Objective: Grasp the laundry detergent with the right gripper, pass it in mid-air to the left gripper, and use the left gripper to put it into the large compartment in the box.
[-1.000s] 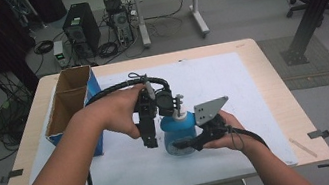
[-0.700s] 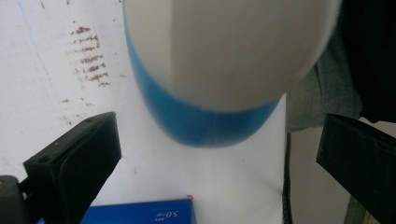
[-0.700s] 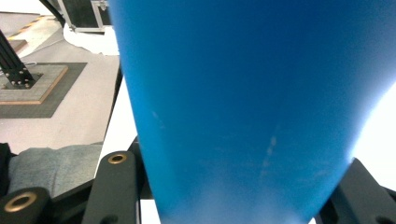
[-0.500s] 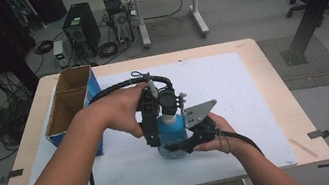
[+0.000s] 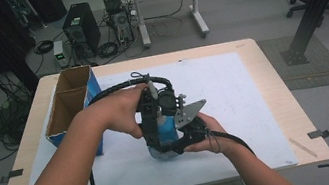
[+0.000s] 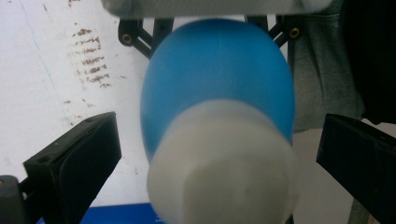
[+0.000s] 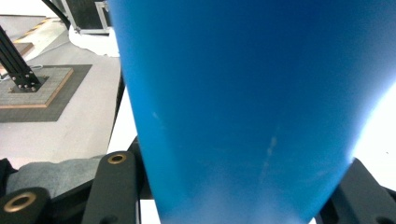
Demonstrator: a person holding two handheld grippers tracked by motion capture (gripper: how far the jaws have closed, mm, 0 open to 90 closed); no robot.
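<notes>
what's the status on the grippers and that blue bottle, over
Left gripper open, fingers either side of the white cap, not touching. Right gripper shut on the blue bottle. Cardboard box off to the left, nothing in the way.

A blue bottle point(image 5: 165, 125) with a white cap point(image 6: 224, 163) stands near the front middle of the white-covered table point(image 5: 256, 107), its cap pointing up, its body blurred close-up.

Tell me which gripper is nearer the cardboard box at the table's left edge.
Left. The left gripper, jaws open around the blue bottle's white cap, sits on the cardboard box side of the bottle. The right gripper clamps the bottle body, farther from the box.
</notes>
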